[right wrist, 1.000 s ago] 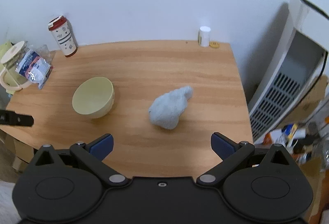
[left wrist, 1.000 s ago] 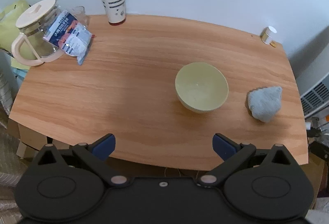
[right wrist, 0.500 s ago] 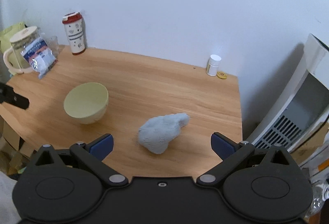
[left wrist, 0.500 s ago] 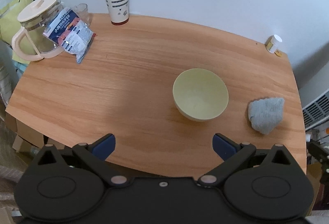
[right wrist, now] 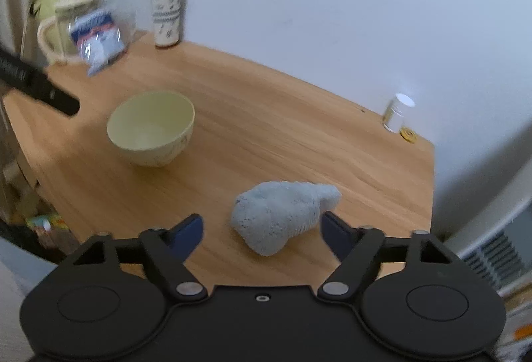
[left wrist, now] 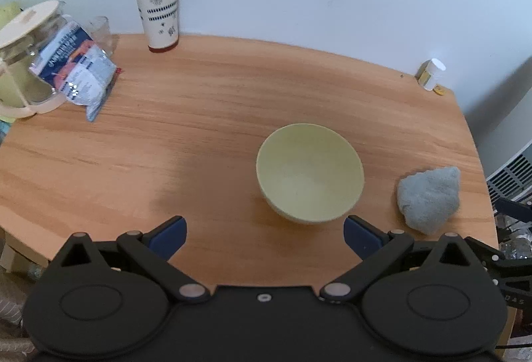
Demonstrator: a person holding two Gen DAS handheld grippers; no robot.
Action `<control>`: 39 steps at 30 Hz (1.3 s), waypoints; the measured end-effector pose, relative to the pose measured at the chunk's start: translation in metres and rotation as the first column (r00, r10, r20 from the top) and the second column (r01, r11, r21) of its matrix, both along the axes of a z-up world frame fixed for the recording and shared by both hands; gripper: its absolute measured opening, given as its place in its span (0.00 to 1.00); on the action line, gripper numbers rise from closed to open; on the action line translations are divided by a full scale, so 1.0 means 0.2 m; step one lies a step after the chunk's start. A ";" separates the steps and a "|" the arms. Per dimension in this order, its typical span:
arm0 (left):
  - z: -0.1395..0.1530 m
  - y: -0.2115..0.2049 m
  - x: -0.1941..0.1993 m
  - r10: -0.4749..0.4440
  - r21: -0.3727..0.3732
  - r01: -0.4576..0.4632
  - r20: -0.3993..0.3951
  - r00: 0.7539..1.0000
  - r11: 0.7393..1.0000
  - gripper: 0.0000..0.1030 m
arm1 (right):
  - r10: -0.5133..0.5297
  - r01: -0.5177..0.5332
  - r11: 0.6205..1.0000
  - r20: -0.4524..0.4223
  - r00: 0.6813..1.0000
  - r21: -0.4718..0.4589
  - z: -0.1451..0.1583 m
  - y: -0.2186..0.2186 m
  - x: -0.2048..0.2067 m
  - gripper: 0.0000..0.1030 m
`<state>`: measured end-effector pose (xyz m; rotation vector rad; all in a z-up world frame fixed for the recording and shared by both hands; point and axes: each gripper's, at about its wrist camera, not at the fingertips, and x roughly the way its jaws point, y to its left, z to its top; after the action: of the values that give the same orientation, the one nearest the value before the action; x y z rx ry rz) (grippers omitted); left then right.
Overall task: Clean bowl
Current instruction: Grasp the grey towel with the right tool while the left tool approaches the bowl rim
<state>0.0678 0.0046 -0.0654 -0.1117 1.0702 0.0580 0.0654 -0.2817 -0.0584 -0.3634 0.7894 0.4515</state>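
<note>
Step in hand: reaching for the cloth, wiping not begun. The bowl (left wrist: 310,174) sits upright on the bench (left wrist: 199,116), pale green, looks empty inside, nothing touching it. The cloth (right wrist: 282,215), a grey-blue crumpled lump, lies on the bench to the right of the bowl, apart from it, not touching

Right claw (right wrist: 262,230) is tilted down at the cloth with its jaws closing; the cloth sits in line between the blue fingertips (right wrist: 186,229) but a little beyond them, pads not pressing on it, so nothing gripped yet. Right view is motion-blurred

Left claw (left wrist: 264,234) is spread wide and empty, hovering just in front of the bowl, near edge of the bowl roughly between its fingertips but not touched

Judgement on next move: right claw has to go further down and forward so the pads straddle the bulk of the cloth, then finish closing; soft lump, will squash, grab the thick middle rather than the thin tail. Left claw likely needs to pinch the bowl rim to steady it before the cloth goes in

Far from the bowl, at the back wall: a tumbler (left wrist: 156,6), a jug (left wrist: 26,62), a packet (left wrist: 76,69), a small jar (left wrist: 431,74)
</note>
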 end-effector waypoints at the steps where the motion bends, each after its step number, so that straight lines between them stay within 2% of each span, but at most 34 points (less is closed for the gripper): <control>1: -0.02 0.01 0.04 0.002 0.014 -0.002 0.000 1.000 1.000 1.00 | 0.017 -0.017 1.000 -0.002 1.000 -0.005 -0.01 0.01 0.02 0.74; 6: -0.09 0.07 0.15 -0.028 0.013 0.028 0.019 0.999 1.000 1.00 | 0.095 -0.098 0.993 -0.051 0.994 -0.069 -0.11 0.06 0.16 0.74; 11: -0.19 0.11 0.27 -0.085 -0.020 0.086 0.037 0.996 0.996 1.00 | 0.095 -0.107 0.986 -0.092 0.991 -0.129 -0.22 0.06 0.29 0.75; 14: -0.27 0.12 0.32 -0.121 -0.049 0.122 0.031 0.992 0.991 1.00 | 0.084 -0.104 0.988 -0.170 0.982 -0.110 -0.27 0.04 0.37 0.75; 19: -0.38 0.08 0.36 -0.214 -0.025 0.214 0.016 0.977 0.976 0.99 | 0.045 -0.067 0.995 -0.277 0.960 -0.070 -0.35 -0.02 0.44 0.75; 22: -0.43 0.08 0.37 -0.227 -0.062 0.227 0.013 0.974 0.972 0.99 | 0.015 -0.026 0.999 -0.324 0.946 -0.029 -0.36 -0.05 0.46 0.66; 24: -0.44 0.09 0.39 -0.232 -0.068 0.232 0.009 0.973 0.970 0.98 | 0.010 -0.012 1.000 -0.343 0.939 -0.006 -0.36 -0.06 0.47 0.55; 27: -0.47 0.10 0.42 -0.251 -0.090 0.249 -0.011 0.968 0.964 0.90 | 0.001 0.003 1.000 -0.360 0.933 0.012 -0.35 -0.07 0.46 0.48; 29: -0.48 0.10 0.43 -0.276 -0.099 0.273 -0.022 0.961 0.957 0.80 | -0.001 0.009 1.000 -0.377 0.926 0.022 -0.35 -0.08 0.44 0.42; 32: -0.50 0.10 0.44 -0.282 -0.104 0.276 -0.046 0.958 0.955 0.73 | -0.027 0.051 0.997 -0.395 0.918 0.051 -0.33 -0.10 0.44 0.34; 39: -0.52 0.11 0.45 -0.323 -0.131 0.313 -0.056 0.945 0.941 0.65 | -0.063 0.115 0.989 -0.419 0.906 0.098 -0.30 -0.14 0.37 0.31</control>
<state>0.1581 0.0275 -0.1686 -0.0440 1.1571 -0.2977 0.1404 -0.3096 -0.1178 -0.1143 1.1833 0.4955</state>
